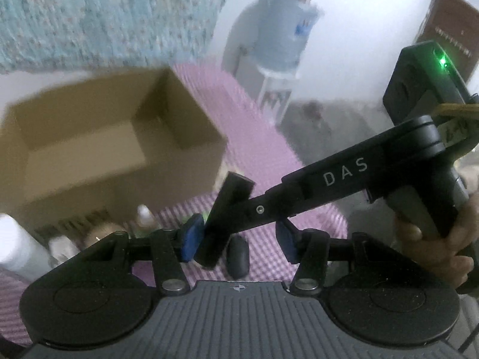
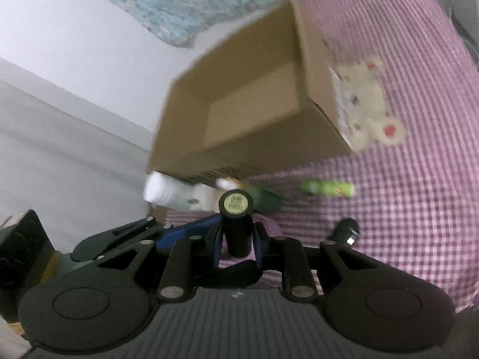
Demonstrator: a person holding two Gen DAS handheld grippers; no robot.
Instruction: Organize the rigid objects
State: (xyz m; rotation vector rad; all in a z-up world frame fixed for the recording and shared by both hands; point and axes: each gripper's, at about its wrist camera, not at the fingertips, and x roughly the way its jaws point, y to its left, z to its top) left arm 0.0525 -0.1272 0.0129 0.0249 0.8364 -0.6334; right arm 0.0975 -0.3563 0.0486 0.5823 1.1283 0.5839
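The right claw (image 2: 238,240) is clamping a black cylinder (image 2: 236,227) upright between its pads, just before the open cardboard box (image 2: 254,149); the left claw (image 1: 236,239) is standing part-open, nothing visibly gripped, near that box.

light: dim, even, soft | blur: heavy motion smear on background | edges: fisheye bending, dark corners

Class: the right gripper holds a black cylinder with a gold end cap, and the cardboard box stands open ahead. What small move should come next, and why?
Probably carry the black cylinder forward over the open cardboard box. The right gripper is already clamped on it and off the checked cloth; the box looks empty, and its near wall stands between gripper and opening.
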